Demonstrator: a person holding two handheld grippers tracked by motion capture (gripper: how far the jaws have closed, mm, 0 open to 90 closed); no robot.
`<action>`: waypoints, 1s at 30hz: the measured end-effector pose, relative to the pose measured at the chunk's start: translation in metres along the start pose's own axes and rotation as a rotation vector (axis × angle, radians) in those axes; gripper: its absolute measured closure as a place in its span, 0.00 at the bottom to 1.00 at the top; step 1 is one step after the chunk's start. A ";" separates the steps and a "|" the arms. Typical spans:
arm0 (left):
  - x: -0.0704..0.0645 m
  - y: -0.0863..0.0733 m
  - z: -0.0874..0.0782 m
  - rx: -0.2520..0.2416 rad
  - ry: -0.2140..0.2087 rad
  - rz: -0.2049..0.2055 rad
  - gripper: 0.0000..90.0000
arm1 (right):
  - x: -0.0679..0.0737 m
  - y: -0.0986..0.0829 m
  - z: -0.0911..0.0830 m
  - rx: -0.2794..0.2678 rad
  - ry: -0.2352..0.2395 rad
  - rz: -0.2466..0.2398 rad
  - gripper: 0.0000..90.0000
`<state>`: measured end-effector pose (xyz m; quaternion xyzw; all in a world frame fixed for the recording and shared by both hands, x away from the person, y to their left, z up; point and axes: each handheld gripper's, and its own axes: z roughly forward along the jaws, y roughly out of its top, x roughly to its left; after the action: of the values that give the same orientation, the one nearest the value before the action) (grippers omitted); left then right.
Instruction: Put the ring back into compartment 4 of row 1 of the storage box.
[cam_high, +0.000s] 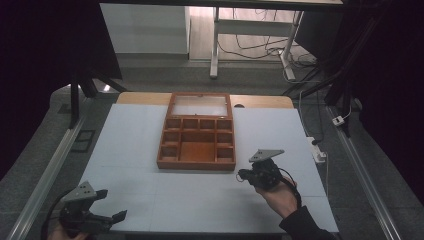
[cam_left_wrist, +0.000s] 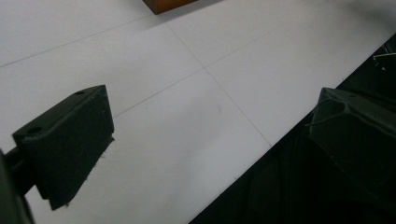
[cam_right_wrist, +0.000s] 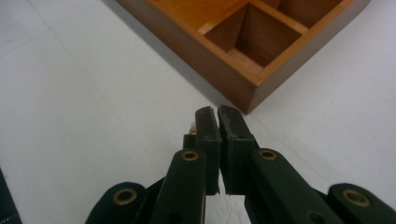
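A wooden box (cam_high: 197, 150) with several compartments and an upright glass lid (cam_high: 200, 105) stands at the middle of the white table mat (cam_high: 130, 145). My right gripper (cam_high: 242, 175) hovers just off the box's near right corner (cam_right_wrist: 247, 95); in the right gripper view its jaws (cam_right_wrist: 217, 110) are pressed together. A tiny pale thing (cam_right_wrist: 191, 127) peeks out beside the left jaw, and I cannot tell whether it is held. My left gripper (cam_high: 112, 204) sits at the mat's near left corner, its jaws (cam_left_wrist: 212, 93) wide apart with nothing between them. A corner of the box (cam_left_wrist: 166, 4) shows at the top of the left gripper view.
The compartments I can see hold nothing. Bare mat lies all around the box. In the left gripper view the mat's near edge (cam_left_wrist: 243, 163) runs diagonally, with dark floor beyond. Desk legs and cables (cam_high: 260, 47) stand past the far end of the table.
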<state>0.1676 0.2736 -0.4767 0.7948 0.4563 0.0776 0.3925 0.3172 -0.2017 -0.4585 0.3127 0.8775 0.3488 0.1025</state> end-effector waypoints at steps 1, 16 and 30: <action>0.000 0.000 0.000 -0.001 0.000 0.000 0.00 | -0.001 0.002 0.000 -0.003 -0.001 -0.001 0.97; -0.001 0.000 0.000 -0.020 0.002 0.010 0.00 | -0.020 0.029 0.010 -0.096 -0.002 0.022 0.97; 0.000 0.000 0.000 -0.016 0.000 0.011 0.00 | -0.039 0.052 0.032 -0.132 -0.042 0.061 0.97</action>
<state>0.1678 0.2732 -0.4764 0.7941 0.4511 0.0834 0.3986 0.3852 -0.1787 -0.4481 0.3392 0.8404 0.4020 0.1308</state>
